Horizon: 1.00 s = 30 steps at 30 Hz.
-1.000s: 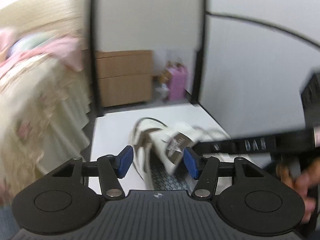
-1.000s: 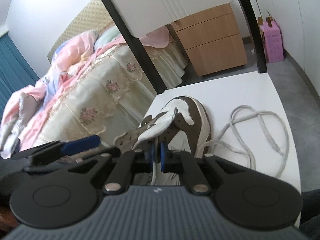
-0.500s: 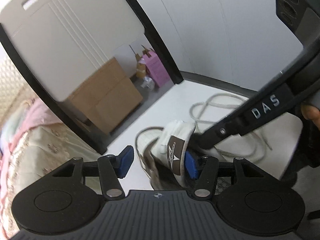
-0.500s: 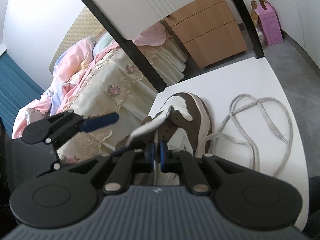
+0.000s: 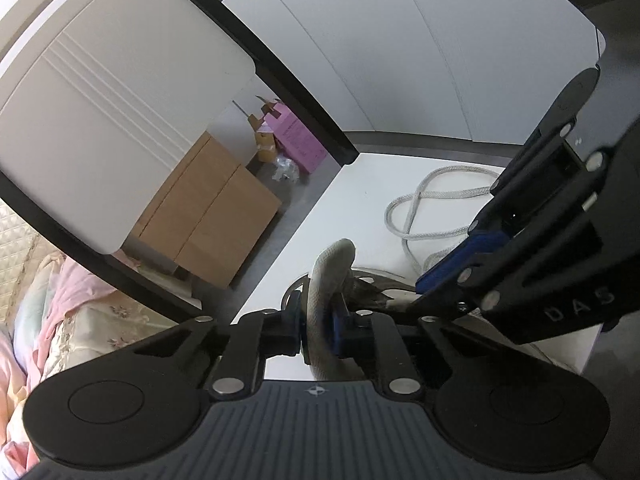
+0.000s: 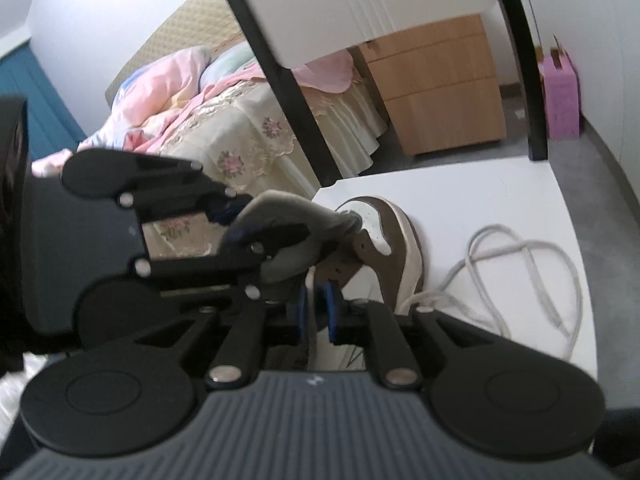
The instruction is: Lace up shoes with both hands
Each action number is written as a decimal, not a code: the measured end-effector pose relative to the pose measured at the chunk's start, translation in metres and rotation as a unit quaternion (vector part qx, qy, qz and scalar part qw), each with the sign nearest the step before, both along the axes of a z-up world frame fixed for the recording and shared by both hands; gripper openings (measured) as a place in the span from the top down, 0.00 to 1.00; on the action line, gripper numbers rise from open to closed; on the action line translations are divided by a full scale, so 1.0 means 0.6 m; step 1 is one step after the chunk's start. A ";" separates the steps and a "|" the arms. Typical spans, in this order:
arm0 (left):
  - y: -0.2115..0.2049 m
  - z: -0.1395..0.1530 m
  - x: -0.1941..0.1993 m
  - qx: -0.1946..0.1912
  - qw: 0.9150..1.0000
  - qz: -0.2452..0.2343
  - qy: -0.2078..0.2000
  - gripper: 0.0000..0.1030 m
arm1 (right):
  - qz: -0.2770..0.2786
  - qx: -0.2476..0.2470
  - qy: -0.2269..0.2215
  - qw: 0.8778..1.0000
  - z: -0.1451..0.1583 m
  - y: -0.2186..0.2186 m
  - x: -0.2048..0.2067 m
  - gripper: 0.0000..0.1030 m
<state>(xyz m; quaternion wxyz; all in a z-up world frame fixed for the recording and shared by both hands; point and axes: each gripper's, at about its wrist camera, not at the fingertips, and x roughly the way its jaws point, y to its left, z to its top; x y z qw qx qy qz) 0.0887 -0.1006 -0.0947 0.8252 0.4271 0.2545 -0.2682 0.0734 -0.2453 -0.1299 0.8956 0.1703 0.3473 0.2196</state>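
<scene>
Brown and white leather marks the shoe [image 6: 394, 240], which lies on the white table [image 6: 500, 188] with its toe pointing away from you. Your left tool [image 5: 318, 326] has its blue pads closing on the shoe's padded tongue [image 5: 328, 280], which stands pinched upright between them. Your right tool [image 6: 318, 312] reaches in from the right of the left view, and its jaws are opening; in its own view the pads stand a little apart with a white edge of the shoe between them, though you cannot tell whether they press on it. Grey lace [image 6: 528, 264] lies in loose loops on the table just beside the shoe, one end running in under the shoe's side. Past the table's far edge you can see a bed [image 6: 240, 132], a wooden drawer unit [image 6: 440, 84] and a pink box [image 6: 562, 100].
</scene>
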 end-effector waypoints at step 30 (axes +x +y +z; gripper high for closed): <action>-0.044 -0.065 0.005 0.103 0.988 -0.114 -0.003 0.84 | -0.087 0.255 0.141 0.953 -0.075 -0.098 0.038 0.92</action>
